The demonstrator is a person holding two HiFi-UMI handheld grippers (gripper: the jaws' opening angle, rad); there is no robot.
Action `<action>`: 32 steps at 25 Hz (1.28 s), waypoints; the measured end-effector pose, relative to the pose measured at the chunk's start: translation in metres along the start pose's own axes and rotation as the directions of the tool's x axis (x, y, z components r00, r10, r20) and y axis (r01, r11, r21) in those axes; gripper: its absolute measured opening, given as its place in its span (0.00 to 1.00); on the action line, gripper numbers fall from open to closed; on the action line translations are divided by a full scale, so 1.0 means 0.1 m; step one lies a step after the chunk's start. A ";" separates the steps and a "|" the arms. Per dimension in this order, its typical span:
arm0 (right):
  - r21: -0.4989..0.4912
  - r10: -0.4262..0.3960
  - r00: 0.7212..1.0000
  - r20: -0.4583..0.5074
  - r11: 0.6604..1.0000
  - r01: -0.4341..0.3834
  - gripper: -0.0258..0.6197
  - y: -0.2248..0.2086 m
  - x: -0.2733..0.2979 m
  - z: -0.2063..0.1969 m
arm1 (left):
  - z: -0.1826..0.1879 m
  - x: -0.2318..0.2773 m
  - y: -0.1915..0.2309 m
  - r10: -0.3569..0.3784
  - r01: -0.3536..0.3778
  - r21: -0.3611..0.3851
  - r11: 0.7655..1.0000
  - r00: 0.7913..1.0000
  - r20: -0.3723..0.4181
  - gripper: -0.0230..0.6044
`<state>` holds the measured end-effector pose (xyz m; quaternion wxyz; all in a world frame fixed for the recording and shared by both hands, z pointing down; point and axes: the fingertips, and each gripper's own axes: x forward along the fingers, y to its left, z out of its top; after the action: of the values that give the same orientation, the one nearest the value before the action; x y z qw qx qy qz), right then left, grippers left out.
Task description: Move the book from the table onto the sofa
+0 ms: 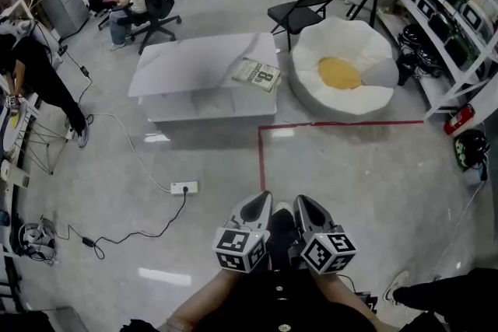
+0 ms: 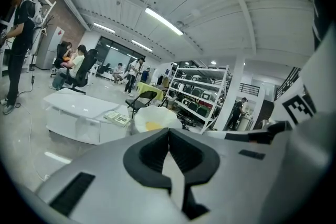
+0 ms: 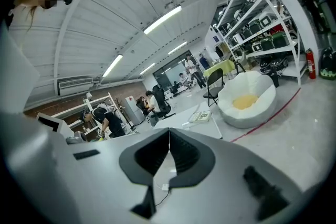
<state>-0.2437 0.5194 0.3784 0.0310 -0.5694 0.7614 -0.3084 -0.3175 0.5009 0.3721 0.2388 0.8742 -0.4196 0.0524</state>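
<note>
A book (image 1: 257, 73) with a pale green cover lies flat at the right end of the low white table (image 1: 187, 66). Just right of it sits the white egg-shaped sofa (image 1: 342, 74) with a yellow centre. My left gripper (image 1: 259, 204) and right gripper (image 1: 305, 206) hang side by side close to my body, far from the table, both shut and empty. The left gripper view shows the book (image 2: 117, 118) and sofa (image 2: 155, 119) far off. In the right gripper view the book (image 3: 201, 116) and sofa (image 3: 247, 100) are also distant.
A black folding chair (image 1: 302, 12) stands behind the sofa. Red tape (image 1: 311, 125) marks the floor before it. A power strip (image 1: 184, 187) and cables lie on the floor at left. Metal shelving (image 1: 443, 4) lines the right side. People sit at the back left.
</note>
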 end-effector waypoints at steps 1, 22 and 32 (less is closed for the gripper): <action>0.004 0.002 1.000 -0.005 1.000 -0.002 0.06 -0.04 0.05 0.02 | 0.02 0.08 0.02 0.003 -0.003 0.002 1.000 1.000 -0.004 0.05; 0.001 0.093 0.995 -0.030 0.996 -0.093 0.06 -1.07 1.42 1.21 | 0.75 1.84 0.37 0.101 -0.102 0.003 0.995 0.994 0.033 0.05; 0.019 0.109 0.992 -0.057 0.994 -0.108 0.06 -1.38 1.59 1.31 | 0.69 2.18 0.31 0.123 -0.123 -0.001 0.992 0.992 0.019 0.05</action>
<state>-0.1303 0.2992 0.3903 0.0303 -0.5177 0.7894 -0.3286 -0.2087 0.2981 0.3869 0.2311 0.8472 -0.4748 0.0586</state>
